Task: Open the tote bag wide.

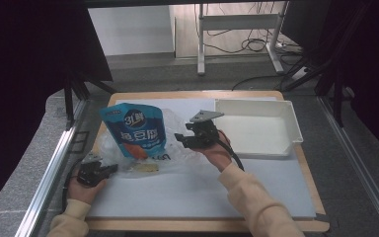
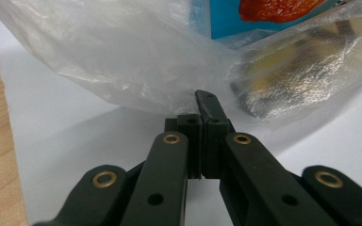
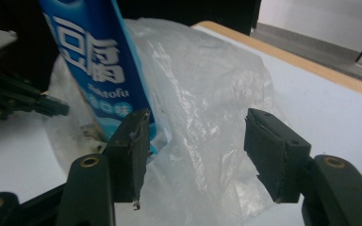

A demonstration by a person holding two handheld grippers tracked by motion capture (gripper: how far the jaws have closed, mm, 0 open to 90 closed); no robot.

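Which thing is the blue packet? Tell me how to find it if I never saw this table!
Find the white mat on the wooden table, with a white tray at its far right. Left of the tray lies a crinkly clear plastic bag. The blue packet stands up out of that bag: it is the only bright blue thing, with big white writing and an orange patch near its bottom.

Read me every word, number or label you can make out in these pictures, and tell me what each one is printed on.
"tofu": small white Latin letters on the blue plastic snack pouch, preceded by a part-hidden letter or two.
Large white Chinese characters on the same pouch: visible, not surely readable.
Round logo at its top: too small to read.
No other text.
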